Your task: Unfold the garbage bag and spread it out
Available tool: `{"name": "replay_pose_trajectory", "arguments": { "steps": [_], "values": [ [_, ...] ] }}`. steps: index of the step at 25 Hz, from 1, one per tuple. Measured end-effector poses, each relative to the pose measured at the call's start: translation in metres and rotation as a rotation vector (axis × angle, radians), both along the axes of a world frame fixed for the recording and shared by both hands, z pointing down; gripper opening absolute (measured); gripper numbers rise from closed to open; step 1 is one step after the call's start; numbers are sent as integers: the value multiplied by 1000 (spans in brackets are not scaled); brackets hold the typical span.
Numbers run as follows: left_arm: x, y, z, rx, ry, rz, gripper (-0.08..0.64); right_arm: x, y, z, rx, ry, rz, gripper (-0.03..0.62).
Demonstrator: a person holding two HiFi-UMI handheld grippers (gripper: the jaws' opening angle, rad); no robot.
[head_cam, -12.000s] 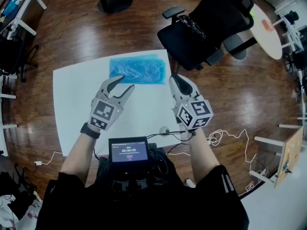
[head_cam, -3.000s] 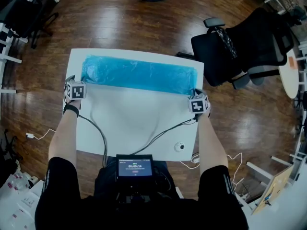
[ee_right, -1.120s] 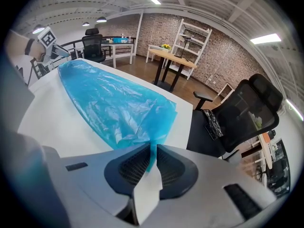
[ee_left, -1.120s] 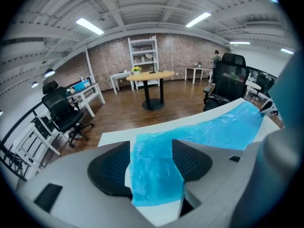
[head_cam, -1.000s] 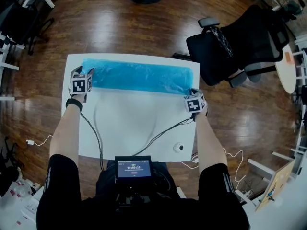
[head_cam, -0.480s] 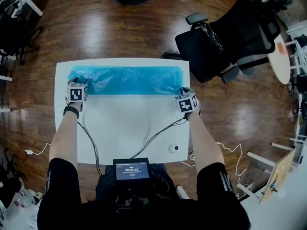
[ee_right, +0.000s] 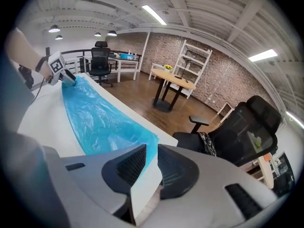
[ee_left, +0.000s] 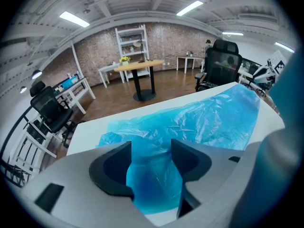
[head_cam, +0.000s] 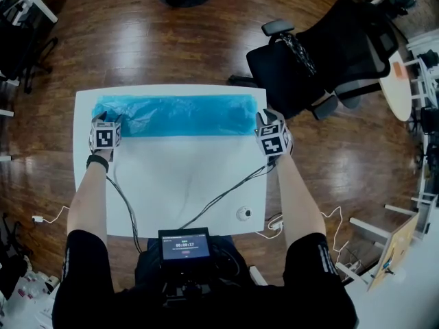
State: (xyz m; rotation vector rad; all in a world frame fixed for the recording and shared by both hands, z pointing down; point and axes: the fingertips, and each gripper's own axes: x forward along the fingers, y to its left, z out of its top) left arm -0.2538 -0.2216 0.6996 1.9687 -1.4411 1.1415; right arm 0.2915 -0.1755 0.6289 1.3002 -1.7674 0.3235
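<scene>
1. The garbage bag (head_cam: 175, 115) lies as a long, narrow blue band along the far edge of the white table (head_cam: 185, 184), reaching almost from its left side to its right side.
2. The left gripper (ee_left: 151, 148) sits over the band's left near corner. Its fingers stand well apart, and the film lies in the gap between them without being visibly pinched.
3. The right gripper (ee_right: 152, 152) hangs just off the band's right end. Its fingers have just been opening and now show a narrow gap with nothing in it; the bag's right end lies flat on the table beyond their tips.
4. Step in hand, as judged: the lengthwise unfolding looks complete, with both ends laid down. The band is narrow, so folds along its length probably remain.
5. The next move likely calls for pinching only the top layer at the near long edge, one gripper toward each end. Both would then draw it evenly toward the near side, so that the thin film opens rather than sliding as a whole.
</scene>
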Motion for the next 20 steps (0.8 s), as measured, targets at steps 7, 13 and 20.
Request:
{"name": "replay_pose_trajectory", "arguments": {
  "steps": [7,13,20],
  "values": [
    [3,-1,-4,7,8,8,268,-28,-34,14,-62,67,-215,104],
    [0,-2,0,13,-21,10,268,-32,-53,39,-151,128,-349,107],
    [4,-5,1,18,-21,25,268,-35,-66,50,-240,33,-402,124]
  ]
}}
